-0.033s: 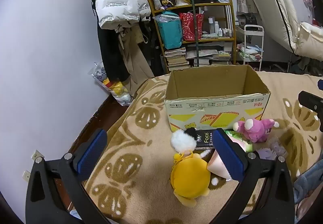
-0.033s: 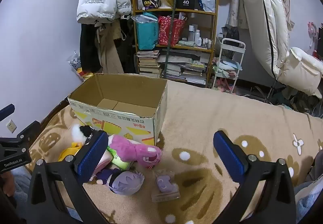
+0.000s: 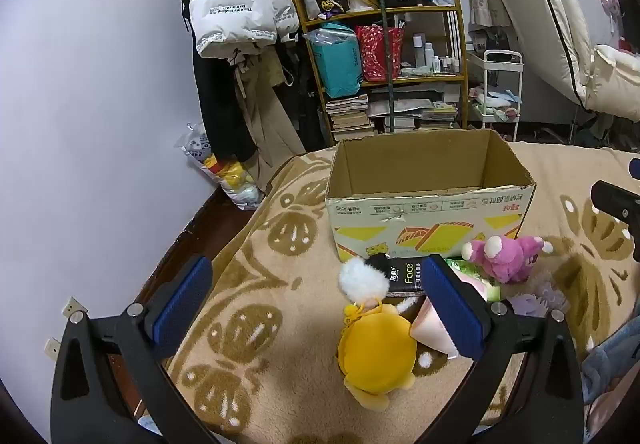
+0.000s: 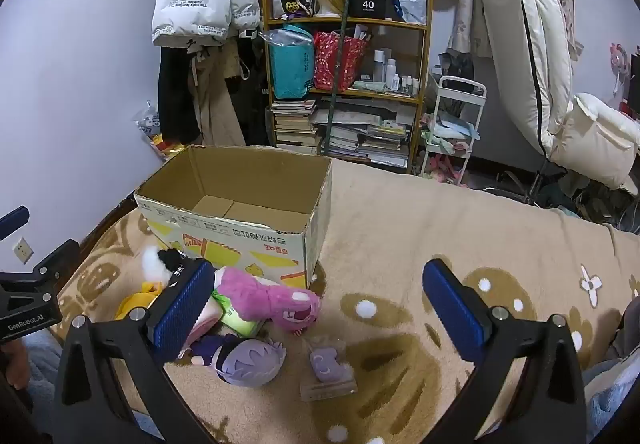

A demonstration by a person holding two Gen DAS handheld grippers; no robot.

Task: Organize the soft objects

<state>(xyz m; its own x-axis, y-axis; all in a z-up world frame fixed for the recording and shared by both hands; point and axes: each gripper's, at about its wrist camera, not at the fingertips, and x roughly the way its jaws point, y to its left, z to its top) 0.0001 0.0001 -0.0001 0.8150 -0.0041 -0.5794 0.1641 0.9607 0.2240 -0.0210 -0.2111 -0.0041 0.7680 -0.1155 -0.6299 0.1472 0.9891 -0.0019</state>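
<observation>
- Left wrist view: the left gripper (image 3: 316,304) has its blue-padded fingers (image 3: 182,302) spread wide apart with nothing between the pads, above the patterned tan blanket (image 3: 256,284).
- Just inside the right-hand finger lies a yellow plush (image 3: 376,356), with a pale pink soft item (image 3: 430,330) touching that finger's inner side.
- A little past the fingertips, a white pompom (image 3: 362,278) sits against a black tissue pack (image 3: 404,276) marked "Face".
- Beyond the right-hand fingertip a pink plush (image 3: 502,254) rests near the front of the open cardboard box (image 3: 428,212), which stands straight ahead of the fingers.
- Far behind the box a wooden shelf (image 3: 384,72) holds bags, bottles and stacked books, and a white puffer jacket (image 3: 236,0) hangs to the left.
- Right wrist view: the right gripper (image 4: 318,302) also has its fingers (image 4: 452,308) set wide apart and grips nothing.
- Close in front, just inside the left-hand finger, lies a purple-haired doll (image 4: 244,360), and a small purple item in a clear bag (image 4: 326,364) lies between the fingers.
- The pink plush (image 4: 268,298) lies beside the left-hand fingertip, touching the foot of the cardboard box (image 4: 240,212), which stands ahead and to the left; the yellow plush (image 4: 136,300) shows beyond that finger's outer side.
</observation>
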